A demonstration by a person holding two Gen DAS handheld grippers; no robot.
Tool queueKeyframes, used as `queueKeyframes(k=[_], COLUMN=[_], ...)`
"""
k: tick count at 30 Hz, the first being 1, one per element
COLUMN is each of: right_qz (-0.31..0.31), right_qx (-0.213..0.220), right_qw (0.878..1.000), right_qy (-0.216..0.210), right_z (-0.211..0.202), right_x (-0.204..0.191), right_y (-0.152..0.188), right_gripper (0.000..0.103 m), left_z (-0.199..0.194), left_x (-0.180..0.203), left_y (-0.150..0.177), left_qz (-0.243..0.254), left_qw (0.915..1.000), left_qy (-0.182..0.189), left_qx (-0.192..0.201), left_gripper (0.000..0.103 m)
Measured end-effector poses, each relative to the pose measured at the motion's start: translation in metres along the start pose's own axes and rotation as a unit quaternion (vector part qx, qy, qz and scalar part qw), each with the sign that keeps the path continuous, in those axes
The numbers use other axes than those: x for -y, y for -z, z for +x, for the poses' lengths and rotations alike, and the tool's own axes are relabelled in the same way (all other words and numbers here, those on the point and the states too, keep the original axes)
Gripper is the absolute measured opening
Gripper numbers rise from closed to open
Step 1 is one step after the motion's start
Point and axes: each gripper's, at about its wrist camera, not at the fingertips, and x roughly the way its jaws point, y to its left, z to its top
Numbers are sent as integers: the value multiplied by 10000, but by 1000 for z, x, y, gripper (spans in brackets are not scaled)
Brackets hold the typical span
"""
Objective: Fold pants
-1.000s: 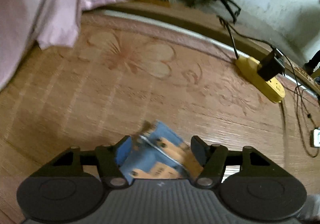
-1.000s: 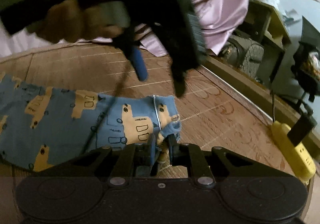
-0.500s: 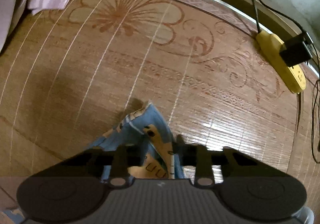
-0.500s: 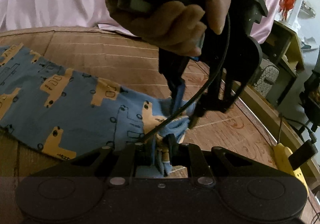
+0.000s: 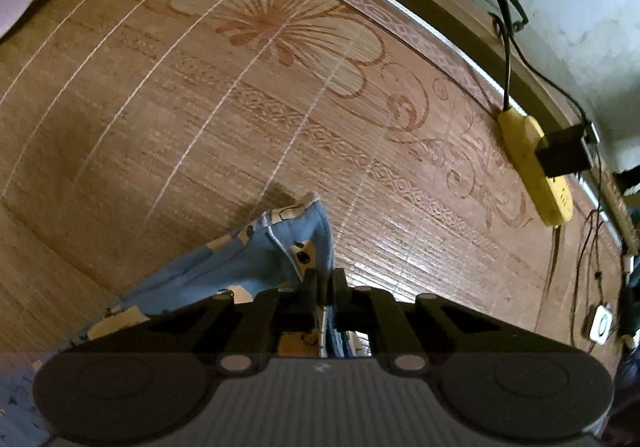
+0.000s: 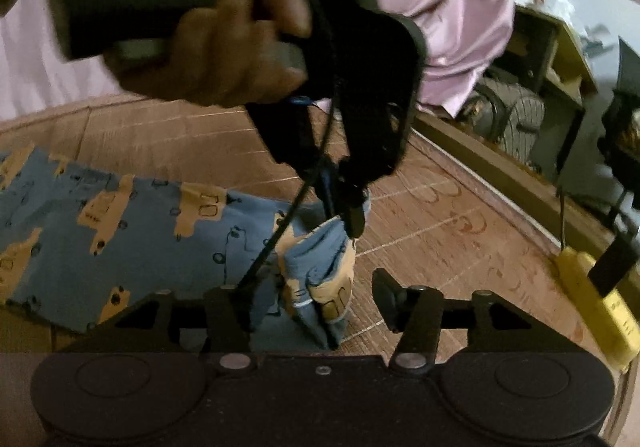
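The blue pants (image 6: 152,231) with orange vehicle prints lie spread on the bamboo mat (image 6: 440,223), one end bunched up. In the left wrist view, my left gripper (image 5: 325,283) is shut on that raised end of the pants (image 5: 276,247). The right wrist view shows the same left gripper (image 6: 348,203), held by a hand (image 6: 216,63), pinching the bunch from above. My right gripper (image 6: 312,303) is open, its fingers wide apart on either side of the bunched cloth and not pressing on it.
A yellow power strip (image 5: 532,167) with a black adapter (image 5: 564,153) and cables lies at the mat's right edge (image 5: 400,7). Pink cloth (image 6: 460,7) hangs at the back. A fan (image 6: 516,123) and furniture stand beyond the edge.
My left gripper went from open to shut on the pants' end and lifted it. My right gripper, shut on the cloth earlier, has opened and let it go.
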Motion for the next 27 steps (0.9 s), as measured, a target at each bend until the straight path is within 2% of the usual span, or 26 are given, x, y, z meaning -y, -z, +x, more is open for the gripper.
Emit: queueKeyframes(k=[3,5,6,11,13,14,15,16,20,22,23,27], right_qz=[270,399,433,344,221,144,60,-43,-487,-618,-656,-796], right_qx=[-54,-126,-175,-149,-139,-132,-118,-96,2,45,81,265], right_qw=[9996,9990,9987,9989,9994,9996,9997,9998,9987,9980,9977,9964], right_qy=[-60,-166,-218,-267,-241,-219,-199,-176,-124,-152,-147,-148], right_z=[8,13,15,13,11,11,10,9,7,4,2,-10], right_x=[7,9,10,5,2,-1,-3,-5,-18,-24,-26,-33], right_y=[-1,-2,-2,-2,-2,-2,-2,-2,-2,-2,-3,-2], right_gripper=[55,36,20,16,15,15,15,15,15,15,15,15], left_z=[-2,-4,-4,-7,-9,-10,-11,-11,-13,-14,-16,-38], left_x=[-5,-8,-9,-13,-12,-11,-10,-8,-4,-1,0,-11], left_y=[1,1,2,1,1,1,1,1,1,4,6,27], left_qz=[-90,-150,-178,-230,-198,-188,-179,-162,-81,-22,-7,-173], left_qw=[9998,9996,9995,9993,9995,9995,9996,9996,9998,9995,9990,9977], left_qy=[151,231,249,296,246,214,181,157,48,-228,-345,-165], left_qx=[41,57,55,53,90,112,135,149,156,194,274,628], left_gripper=[7,7,8,13,25,36,42,42,42,14,8,8])
